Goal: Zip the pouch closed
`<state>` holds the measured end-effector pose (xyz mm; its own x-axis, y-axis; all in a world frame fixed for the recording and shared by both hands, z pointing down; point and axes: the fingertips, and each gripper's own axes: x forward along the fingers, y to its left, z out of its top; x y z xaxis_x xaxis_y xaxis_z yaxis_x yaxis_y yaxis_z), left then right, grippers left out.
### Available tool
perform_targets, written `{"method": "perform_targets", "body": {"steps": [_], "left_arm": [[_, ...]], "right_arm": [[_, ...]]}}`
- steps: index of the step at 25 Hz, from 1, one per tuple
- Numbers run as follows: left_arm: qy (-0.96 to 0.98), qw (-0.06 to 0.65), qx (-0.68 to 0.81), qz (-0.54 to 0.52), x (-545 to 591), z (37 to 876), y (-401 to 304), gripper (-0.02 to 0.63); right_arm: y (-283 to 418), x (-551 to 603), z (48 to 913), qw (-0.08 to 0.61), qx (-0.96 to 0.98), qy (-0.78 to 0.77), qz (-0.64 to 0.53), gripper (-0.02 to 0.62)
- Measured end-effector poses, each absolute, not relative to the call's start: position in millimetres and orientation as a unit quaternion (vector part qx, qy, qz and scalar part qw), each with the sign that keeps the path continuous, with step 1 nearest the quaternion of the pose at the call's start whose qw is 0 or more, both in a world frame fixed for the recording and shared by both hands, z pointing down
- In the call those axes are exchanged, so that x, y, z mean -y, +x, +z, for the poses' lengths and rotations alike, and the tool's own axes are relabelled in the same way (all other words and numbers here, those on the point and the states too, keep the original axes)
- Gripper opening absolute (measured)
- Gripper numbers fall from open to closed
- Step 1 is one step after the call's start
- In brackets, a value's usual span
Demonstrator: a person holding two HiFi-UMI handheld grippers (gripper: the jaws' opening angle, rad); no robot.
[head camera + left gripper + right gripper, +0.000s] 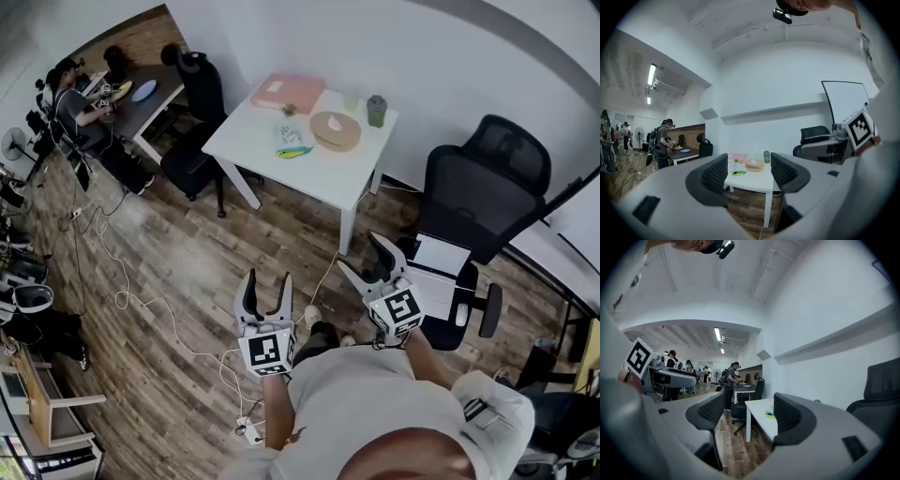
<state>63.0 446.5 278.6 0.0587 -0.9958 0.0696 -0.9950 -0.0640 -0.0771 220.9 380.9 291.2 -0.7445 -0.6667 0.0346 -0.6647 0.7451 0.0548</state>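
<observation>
As it lies on white table (323, 173) — pouch (289, 135) pale, details unclear.

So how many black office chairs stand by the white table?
2. One black office chair stands at the white table's left side, the other to its right by the wall. Further chairs by the far desk may be partly hidden.

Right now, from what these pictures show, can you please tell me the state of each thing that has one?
left gripper: open, empty, held level.
right gripper: open, empty, held level.
pouch: lying on the white table; zip too small to tell.
green cup: upright on the table.
wooden plate: flat, a pale thing on it.
pink folder: lying flat.
</observation>
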Motion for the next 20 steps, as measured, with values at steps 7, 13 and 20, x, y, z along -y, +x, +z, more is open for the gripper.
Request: {"method": "perform_targets", "body": {"steps": [7,13,20], "left_arm": [[-0.731,0.005,-0.681,-0.049,-403.5,281.8,30.4,0.286],[-0.738,0.003,-0.673,-0.046,-364.0,284.4,-1.9,0.290],[-0.748,0.005,-0.662,-0.048,-328.8,281.8,-41.3,0.299]], "right_arm": [[190.6,-341.2,291.9,0.036,0.929,0.367,-0.028,0.324],[162.4,-304.5,296.0,0.045,0.924,0.378,-0.029,0.324],[125.7,-271.9,296.3,0.054,0.918,0.392,-0.031,0.324]]}}
